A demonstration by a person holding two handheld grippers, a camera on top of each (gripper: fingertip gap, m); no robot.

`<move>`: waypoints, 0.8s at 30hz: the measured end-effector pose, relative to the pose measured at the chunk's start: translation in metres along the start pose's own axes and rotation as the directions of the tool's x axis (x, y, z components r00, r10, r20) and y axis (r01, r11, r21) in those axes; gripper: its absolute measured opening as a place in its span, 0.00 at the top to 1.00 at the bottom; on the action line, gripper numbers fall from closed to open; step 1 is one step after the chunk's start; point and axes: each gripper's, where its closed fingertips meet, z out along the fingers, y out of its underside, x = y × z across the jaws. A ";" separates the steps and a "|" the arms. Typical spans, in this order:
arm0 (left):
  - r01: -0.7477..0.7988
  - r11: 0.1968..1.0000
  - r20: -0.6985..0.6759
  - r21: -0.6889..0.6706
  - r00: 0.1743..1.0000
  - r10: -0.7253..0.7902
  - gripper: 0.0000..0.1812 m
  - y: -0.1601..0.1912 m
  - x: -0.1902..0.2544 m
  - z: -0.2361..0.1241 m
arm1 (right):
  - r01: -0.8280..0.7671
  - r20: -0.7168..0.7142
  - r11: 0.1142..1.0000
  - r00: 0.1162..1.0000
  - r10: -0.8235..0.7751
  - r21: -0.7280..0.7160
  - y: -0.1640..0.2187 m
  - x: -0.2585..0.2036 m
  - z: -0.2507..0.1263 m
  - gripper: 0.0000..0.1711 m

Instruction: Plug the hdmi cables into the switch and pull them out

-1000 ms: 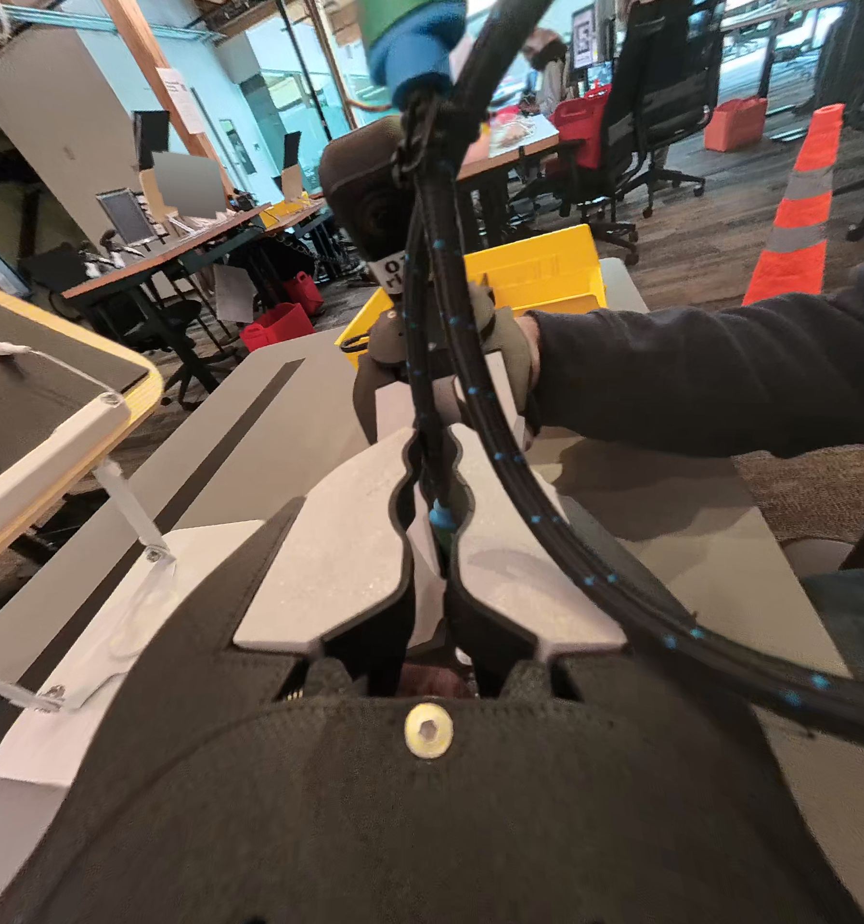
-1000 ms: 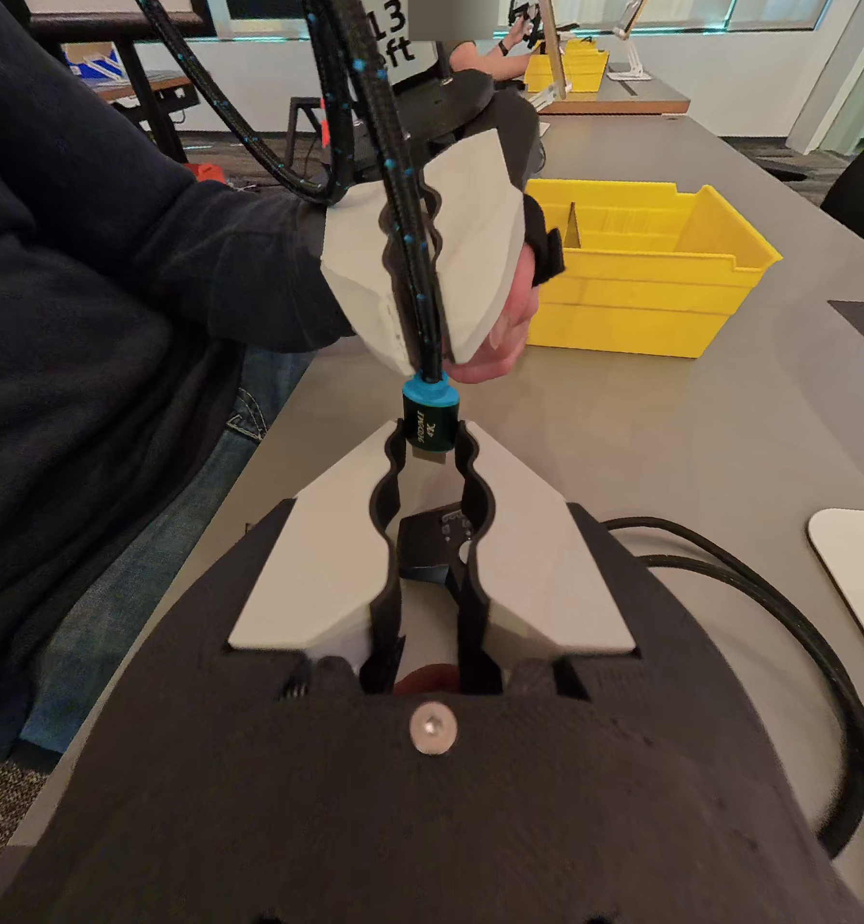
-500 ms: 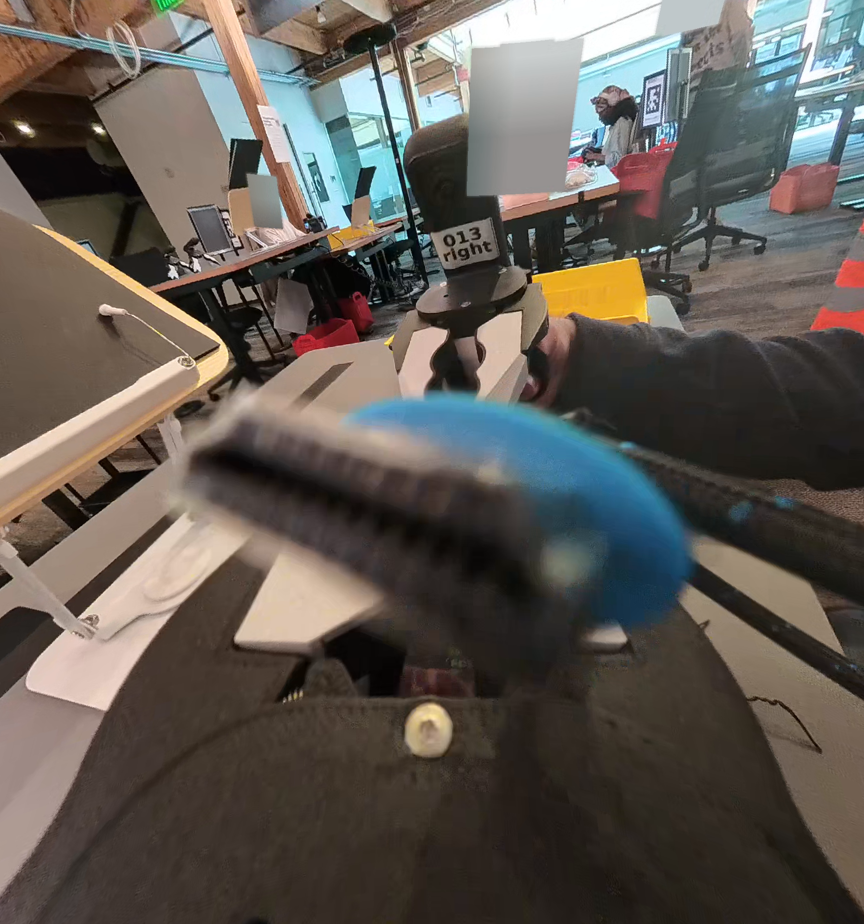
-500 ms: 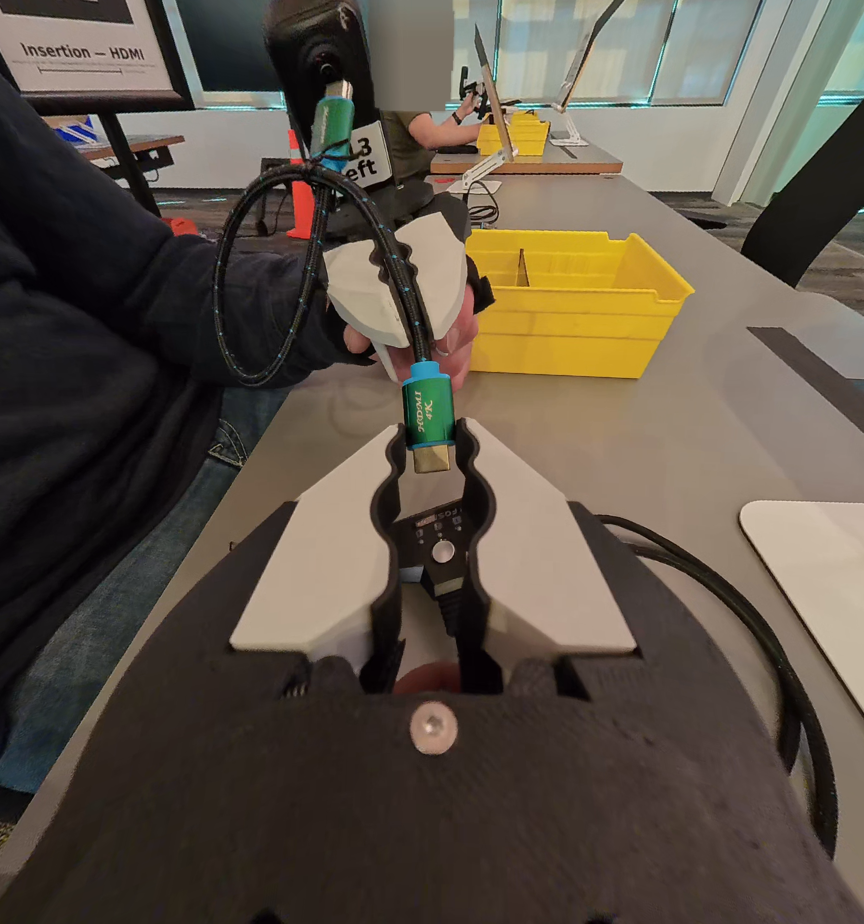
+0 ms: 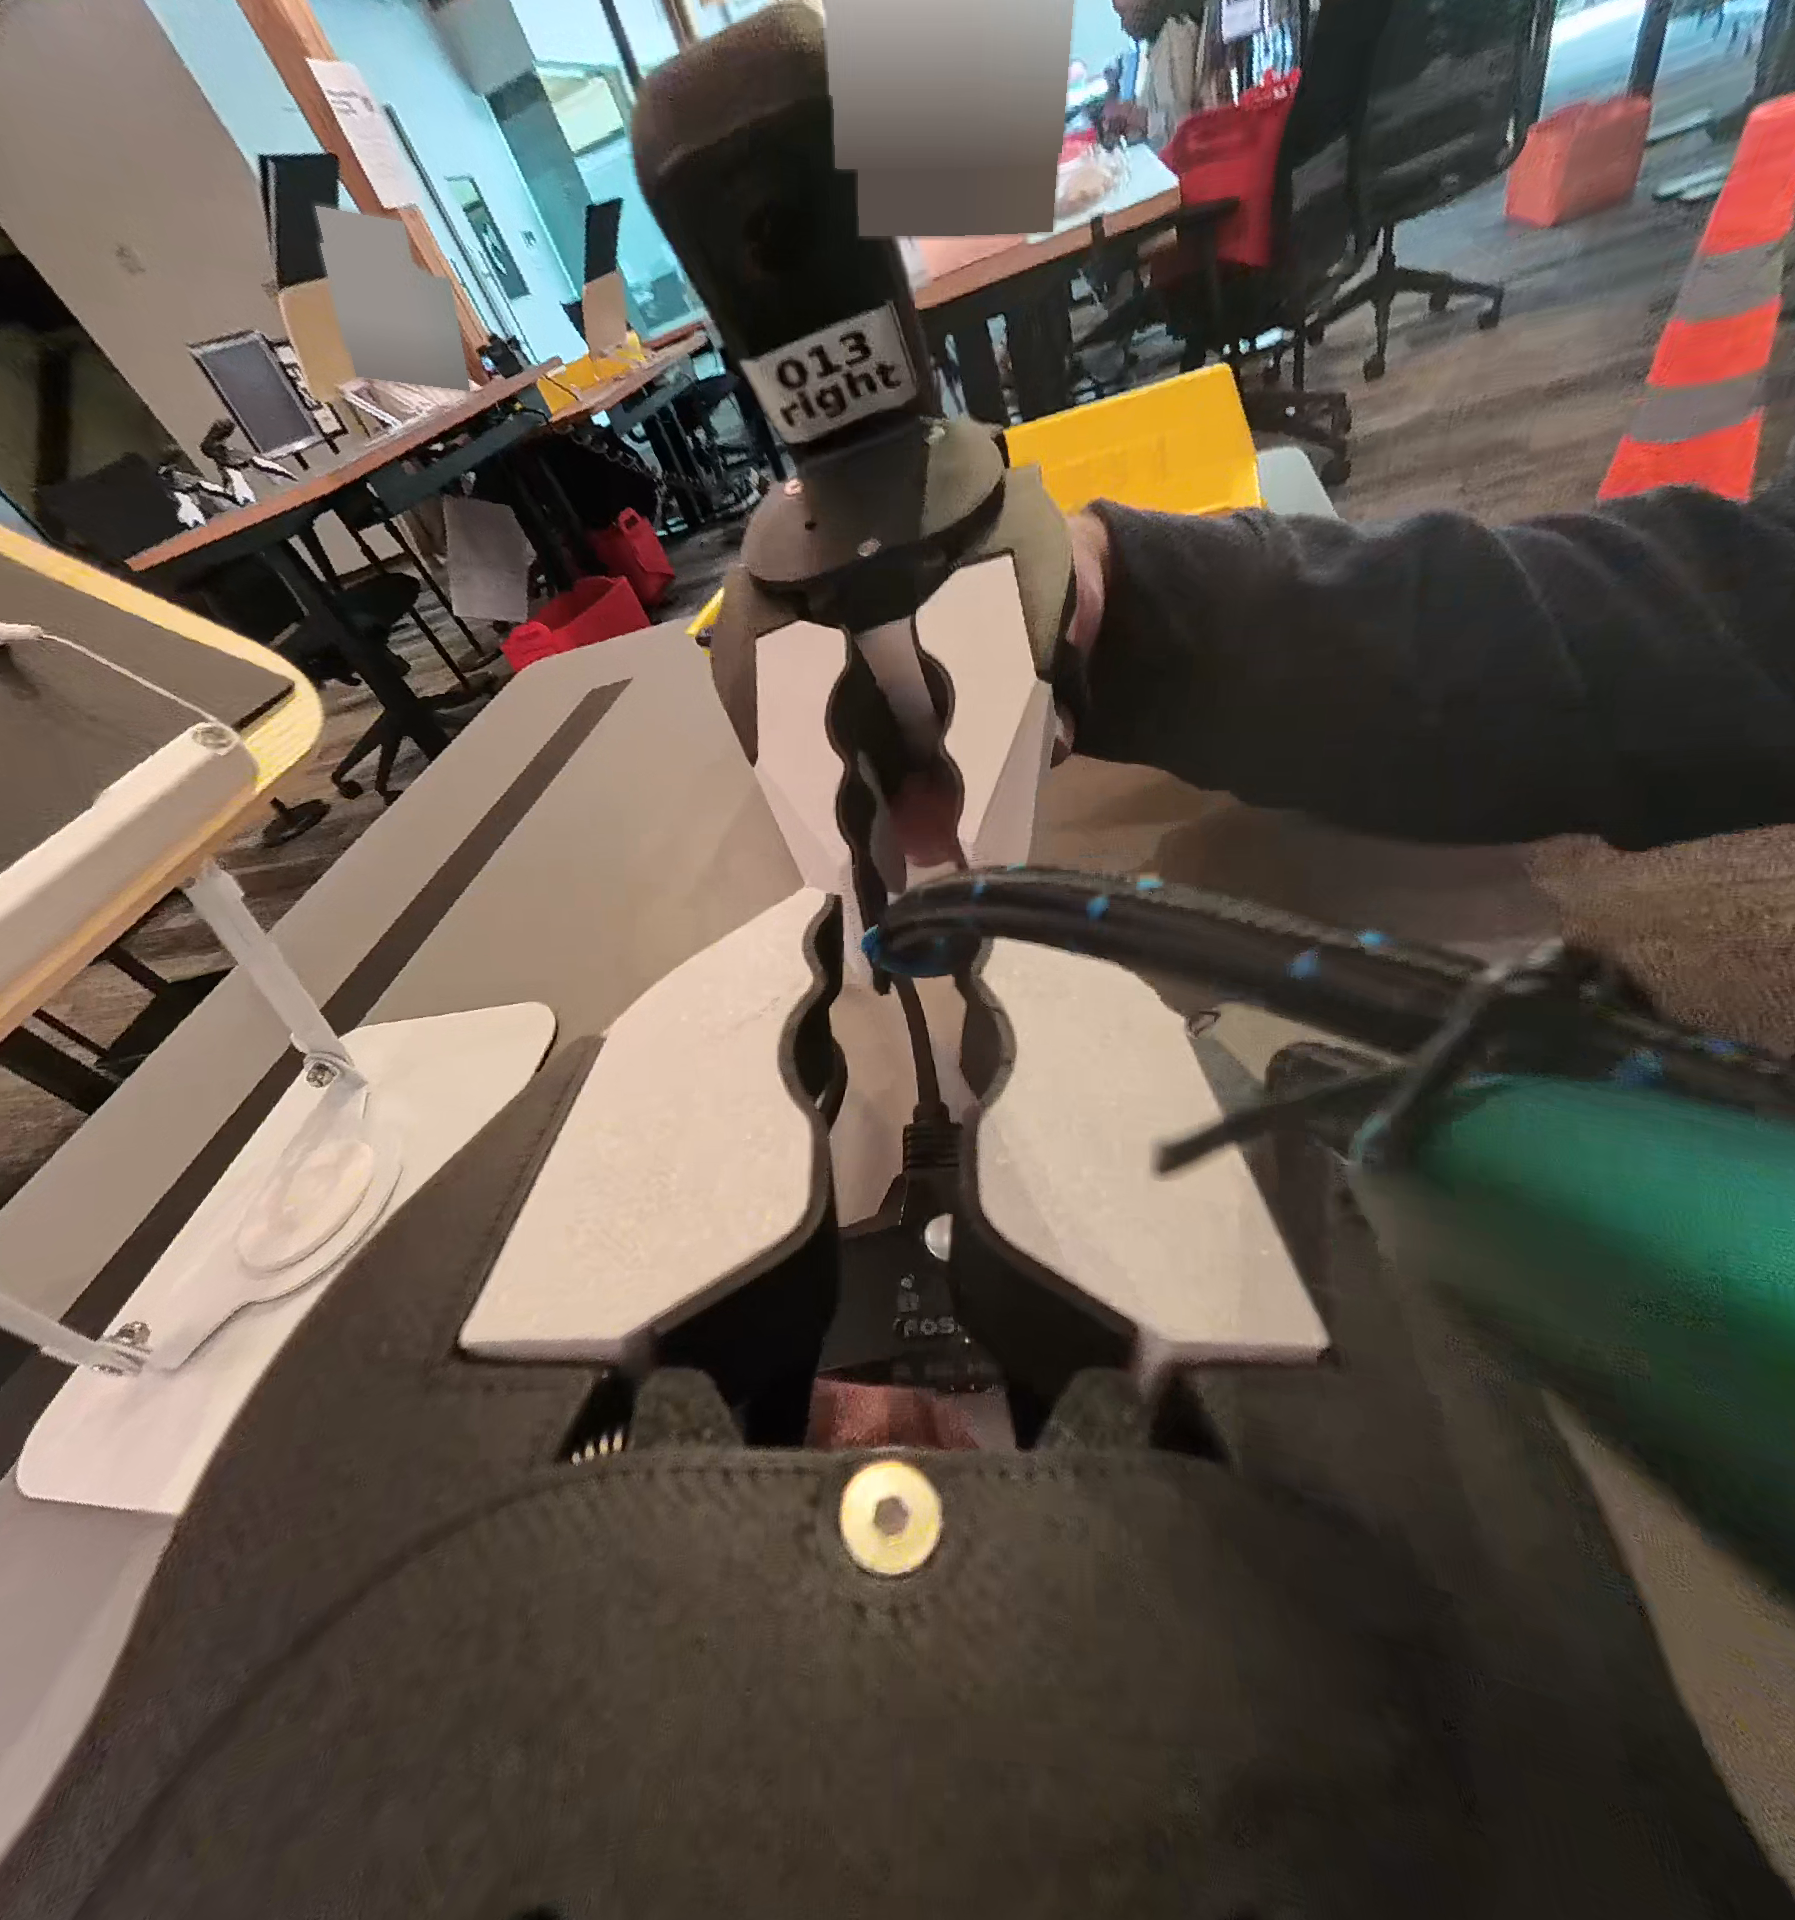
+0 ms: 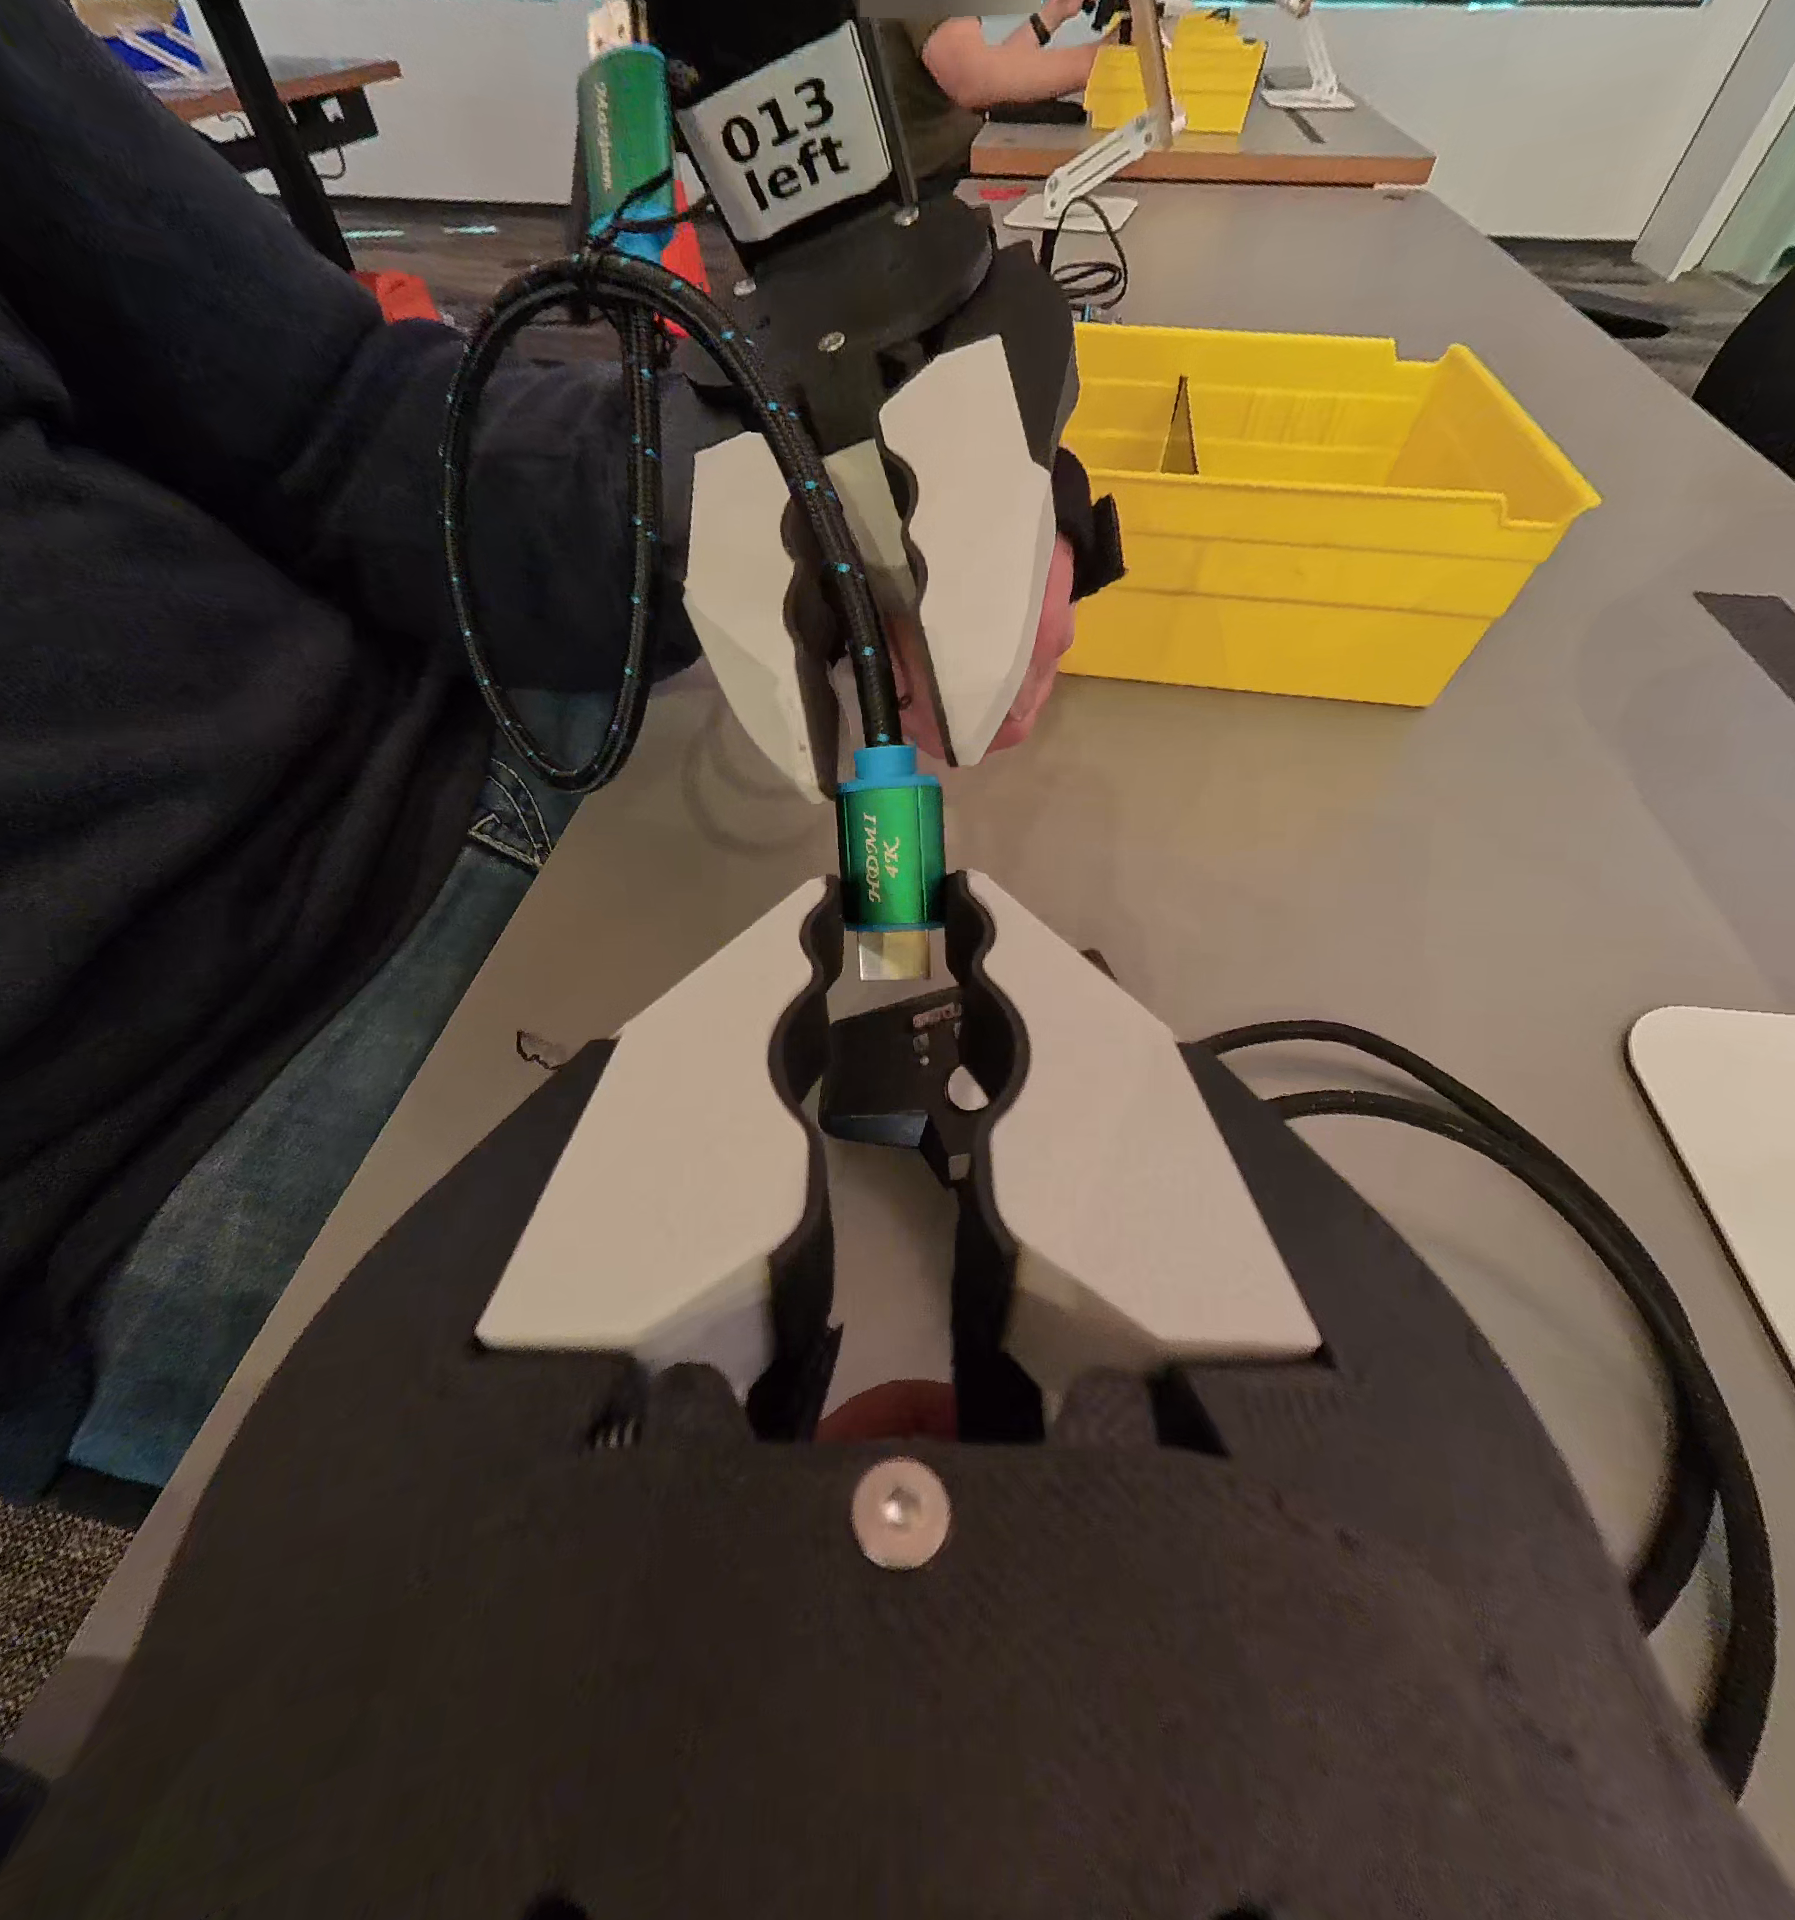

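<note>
A green HDMI plug (image 6: 885, 857) with a blue collar stands between the tips of my right gripper (image 6: 891, 888), gold end pointing down at the black switch (image 6: 888, 1081). The jaws close snugly on the plug. The plug's braided black cable (image 6: 550, 644) runs up between the fingers of my left gripper (image 6: 888, 758), which stand slightly apart around it. In the left wrist view the cable (image 5: 1184, 925) bends over my left gripper (image 5: 898, 925), facing the right gripper (image 5: 898, 868). The switch (image 5: 908, 1299) shows below. The cable's other green plug (image 5: 1599, 1299) hangs blurred close by.
A yellow bin (image 6: 1288, 561) stands on the grey table (image 6: 1340, 883) behind the grippers. The switch's black lead (image 6: 1599, 1247) loops on the right. A white stand base (image 5: 280, 1195) lies on the left. A person's dark sleeve (image 5: 1444, 675) reaches in. My two grippers' fingertips are within a few centimetres of each other.
My left gripper's fingers have parted from their tight hold on the cable. The loose green plug has swung from in front of the left camera to its right side. The right jaws have narrowed slightly.
</note>
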 end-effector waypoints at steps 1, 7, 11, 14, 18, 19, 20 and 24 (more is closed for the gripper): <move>-0.008 1.000 -0.005 -0.018 1.000 0.008 0.89 0.002 0.001 0.001 | -0.001 -0.004 1.000 1.000 0.001 -0.013 0.002 0.001 0.000 0.91; -0.056 0.991 -0.021 -0.123 0.998 0.054 0.89 0.017 0.004 0.003 | 0.006 -0.022 0.999 1.000 -0.007 -0.048 0.007 0.002 0.002 0.91; -0.049 0.992 -0.027 -0.118 0.999 0.046 0.89 0.018 0.005 0.004 | 0.007 -0.017 0.998 1.000 -0.008 -0.061 0.009 0.001 0.003 0.91; -0.061 0.990 -0.048 -0.131 0.997 0.056 0.87 0.020 0.009 0.006 | 0.012 0.007 0.998 1.000 -0.011 -0.061 0.007 -0.004 0.006 0.91; -0.074 0.988 -0.055 -0.134 0.996 0.067 0.89 0.022 0.011 0.007 | 0.010 0.008 0.997 1.000 -0.010 -0.075 0.010 -0.004 0.006 0.90; -0.070 0.989 -0.054 -0.130 0.997 0.064 0.89 0.022 0.011 0.007 | 0.009 0.005 0.997 1.000 -0.009 -0.074 0.010 -0.004 0.006 0.90; -0.074 0.989 -0.045 -0.127 0.997 0.069 0.89 0.022 0.010 0.007 | 0.008 0.000 0.998 1.000 -0.008 -0.067 0.009 -0.003 0.006 0.90; 0.040 0.998 0.011 -0.047 0.999 -0.039 0.89 0.013 -0.002 0.004 | 0.010 -0.048 1.000 0.999 -0.010 0.013 -0.004 0.006 0.001 0.89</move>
